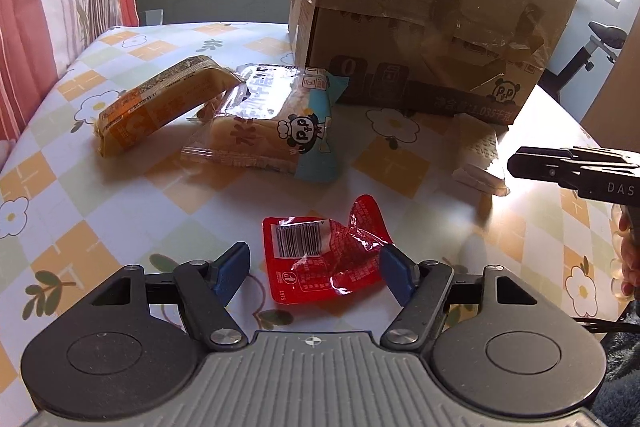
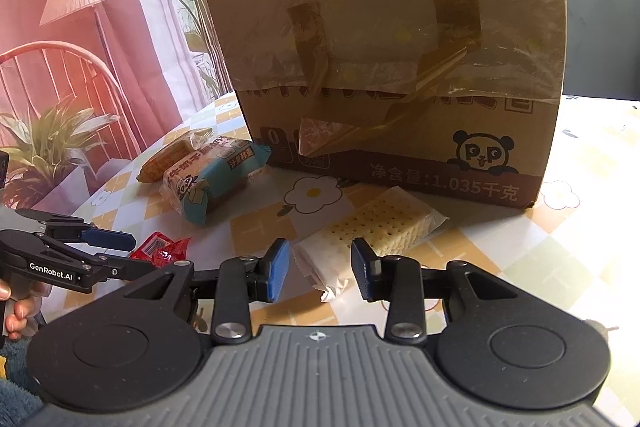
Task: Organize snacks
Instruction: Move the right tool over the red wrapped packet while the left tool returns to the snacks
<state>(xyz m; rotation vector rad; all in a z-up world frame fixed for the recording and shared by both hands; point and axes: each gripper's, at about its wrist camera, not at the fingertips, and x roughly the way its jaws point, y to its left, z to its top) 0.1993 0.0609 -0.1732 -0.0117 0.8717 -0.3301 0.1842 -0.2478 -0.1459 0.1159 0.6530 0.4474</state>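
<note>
Four snacks loose on table (image 1: 100, 203), none stowed; task judged barely begun.
Left gripper (image 1: 314, 269): jaws apart, straddling red packet (image 1: 320, 259), no clamp.
Right gripper (image 2: 320, 269): jaws apart around cracker pack (image 2: 372, 231), pads not pressing.
Orange bar (image 1: 160, 103) leaning on panda bread (image 1: 272, 131).
Cardboard box (image 2: 400, 67) taped shut; contents unseen.

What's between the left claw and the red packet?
Nothing visible. The red packet lies on the table right between the open fingers of the left claw; the bread packs sit farther back, clear of it.
</note>
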